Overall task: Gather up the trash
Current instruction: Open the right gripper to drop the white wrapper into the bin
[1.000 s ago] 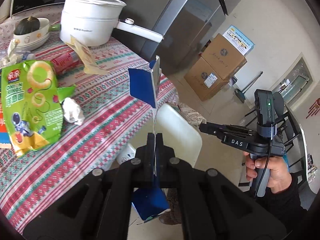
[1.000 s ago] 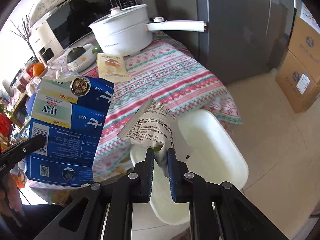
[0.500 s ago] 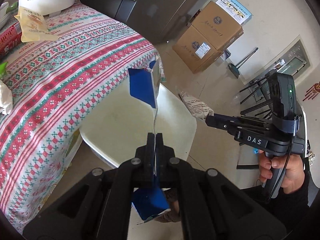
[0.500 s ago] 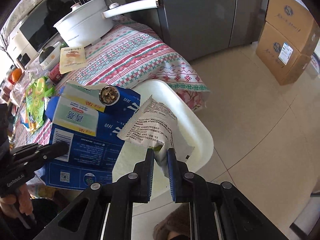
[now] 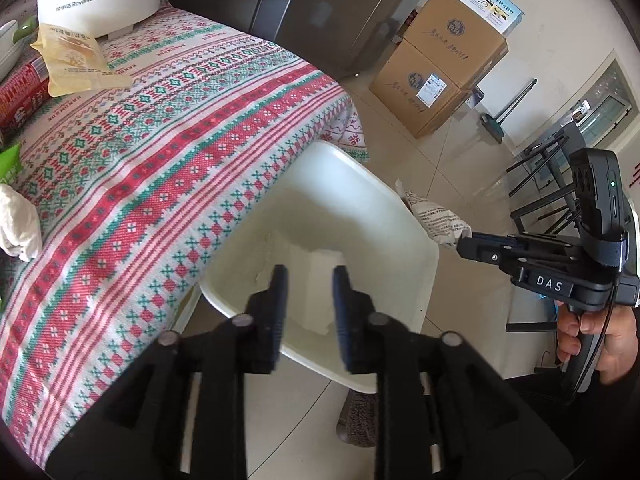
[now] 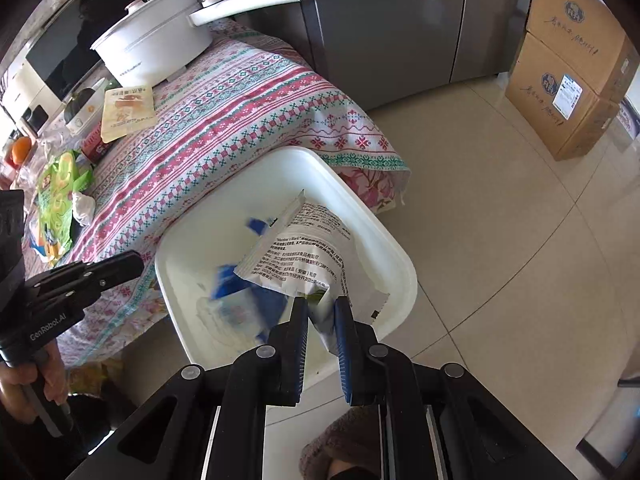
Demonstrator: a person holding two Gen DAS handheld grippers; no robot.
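My left gripper (image 5: pixel 308 280) hangs over the white bin (image 5: pixel 352 160) with its jaws opening and nothing between them. A blue milk carton (image 6: pixel 236 288) shows as a blur inside the bin (image 6: pixel 372 216), loose from the left gripper (image 6: pixel 138 262). My right gripper (image 6: pixel 320 308) is shut on a white printed wrapper (image 6: pixel 304 256), held just above the bin's near rim. In the left wrist view that right gripper (image 5: pixel 464 244) reaches in from the right with the wrapper (image 5: pixel 436 224) at its tip.
Beside the bin stands a table with a patterned cloth (image 5: pixel 160 152). On it are a white pot (image 6: pixel 156 48), a yellow packet (image 5: pixel 72 60), a crumpled tissue (image 5: pixel 18 224) and a green snack bag (image 6: pixel 60 196). Cardboard boxes (image 5: pixel 440 64) stand by the wall.
The left gripper opened and let go of the blue carton, which dropped into the bin. Both grippers came down over the bin. The right still pinches the wrapper.
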